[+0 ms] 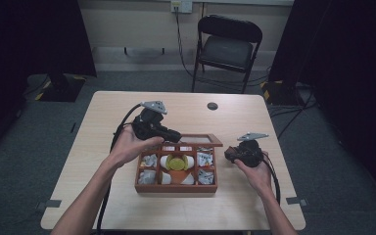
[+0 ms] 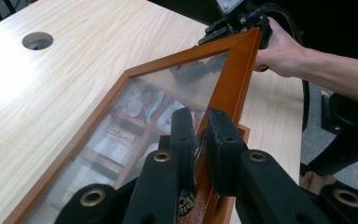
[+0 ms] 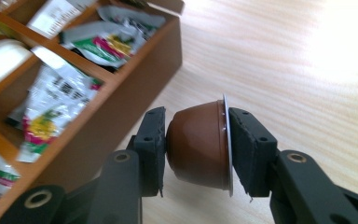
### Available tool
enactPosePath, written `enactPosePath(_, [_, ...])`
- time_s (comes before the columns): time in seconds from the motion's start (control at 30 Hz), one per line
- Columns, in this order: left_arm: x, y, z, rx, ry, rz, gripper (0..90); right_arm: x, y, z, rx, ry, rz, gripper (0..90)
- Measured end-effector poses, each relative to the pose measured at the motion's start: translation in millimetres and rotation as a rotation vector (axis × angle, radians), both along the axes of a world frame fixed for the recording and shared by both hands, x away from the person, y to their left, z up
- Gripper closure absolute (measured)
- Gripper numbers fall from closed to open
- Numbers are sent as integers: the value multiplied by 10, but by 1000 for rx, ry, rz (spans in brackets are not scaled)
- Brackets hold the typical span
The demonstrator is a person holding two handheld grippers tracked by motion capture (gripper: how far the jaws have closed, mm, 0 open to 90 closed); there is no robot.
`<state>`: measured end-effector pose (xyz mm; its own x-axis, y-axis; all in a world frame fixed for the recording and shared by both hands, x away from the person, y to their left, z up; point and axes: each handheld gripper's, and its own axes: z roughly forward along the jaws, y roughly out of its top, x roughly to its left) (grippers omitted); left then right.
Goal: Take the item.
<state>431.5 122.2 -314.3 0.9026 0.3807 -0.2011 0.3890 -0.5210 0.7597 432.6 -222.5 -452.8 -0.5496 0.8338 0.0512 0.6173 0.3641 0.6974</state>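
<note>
The right claw (image 3: 196, 149) pinches a small brown cup (image 3: 198, 144), just beside the box (image 3: 121, 107). It is light and squashy; hold its ends gently. The left claw (image 2: 200, 140) pinches the lid (image 2: 235, 74) up.

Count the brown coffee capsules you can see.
1. The brown capsule sits clamped between the jaws of the right hand-held gripper, just outside the wooden box. Others may lie hidden among the box's sachets.
</note>
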Motion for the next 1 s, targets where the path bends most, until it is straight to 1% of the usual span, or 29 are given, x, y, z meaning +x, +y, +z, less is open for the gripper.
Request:
enactPosePath(0.2, [1, -1, 1, 1, -1, -1, 819, 34, -38, -97, -3, 22, -17, 579])
enactPosePath(0.27, [6, 7, 0, 0, -1, -3, 819, 36, -46, -104, 8, 18, -21, 579])
enactPosePath(0.3, [2, 3, -4, -5, 3, 0, 819, 36, -44, -105, 4, 17, -20, 579])
enactPosePath(0.37, [-5, 1, -4, 4, 0, -6, 819, 30, -31, -104, -12, 11, -13, 577])
enactPosePath(0.47, [-8, 1, -9, 3, 2, -6, 819, 19, -22, -109, -18, 2, -10, 573])
enactPosePath(0.6, [-4, 7, -9, -5, -1, -1, 818, 10, -24, -127, -1, 5, 6, 562])
enactPosePath(0.67, [-8, 3, -9, 1, -1, -5, 818, 14, -22, -136, 17, 14, 9, 555])
enactPosePath(0.73, [-14, 3, -8, 0, -6, -1, 819, 11, -21, -136, 32, 11, 14, 528])
enactPosePath(0.77, [-10, 4, -10, -2, -4, -3, 818, 7, -20, -136, 39, 10, 19, 500])
enactPosePath(0.83, [-5, 11, -15, -10, -2, 1, 819, 3, -13, -137, 40, 8, 12, 438])
enactPosePath(0.87, [-3, 12, -16, -9, 2, -2, 819, 3, -13, -137, 40, 8, 12, 438])
enactPosePath(0.93, [-9, 7, -16, -7, -2, 2, 818, 2, -12, -133, 39, 5, 3, 400])
enactPosePath(1.0, [-14, 2, -15, -3, -2, 0, 818, -3, -8, -126, 47, 3, -2, 369])
